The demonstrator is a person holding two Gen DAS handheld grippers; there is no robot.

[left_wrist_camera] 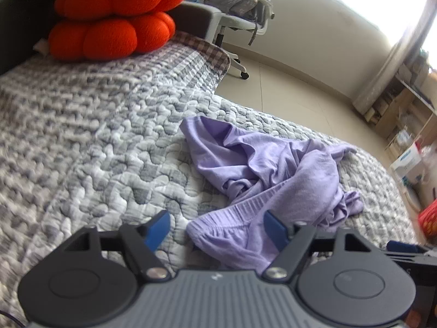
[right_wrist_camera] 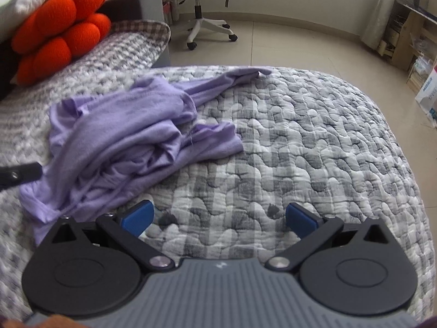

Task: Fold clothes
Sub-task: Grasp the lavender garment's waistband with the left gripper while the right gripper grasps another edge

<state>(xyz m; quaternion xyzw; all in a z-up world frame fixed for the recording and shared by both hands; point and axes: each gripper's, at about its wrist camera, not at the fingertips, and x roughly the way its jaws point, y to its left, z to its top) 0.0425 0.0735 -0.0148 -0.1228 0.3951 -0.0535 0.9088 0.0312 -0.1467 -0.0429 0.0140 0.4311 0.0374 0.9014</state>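
No writing can be read with certainty: the white box [right_wrist_camera: 428, 93] on the floor at the right carries blue print, but it is too blurred to read. Each gripper body has a small pale mark, also too small to tell.

The garment [left_wrist_camera: 262, 169] is light purple, thin and soft, and it lies crumpled on the quilt [left_wrist_camera: 95, 136], near the rounded edge of the bed. It has many folds, and a ribbed band runs along the part close to the left gripper [left_wrist_camera: 218, 227]. In the right wrist view the garment [right_wrist_camera: 123, 136] spreads from the left side up toward the far edge of the quilt [right_wrist_camera: 314, 136].

The left gripper has its 2 blue fingers wide apart, above the ribbed band. The right gripper [right_wrist_camera: 220, 218] also has its jaws apart, over bare quilt, just beside the garment.

An orange cushion [left_wrist_camera: 114, 16] lies at the far end of the bed, and an office chair [right_wrist_camera: 207, 8] stands on the floor.
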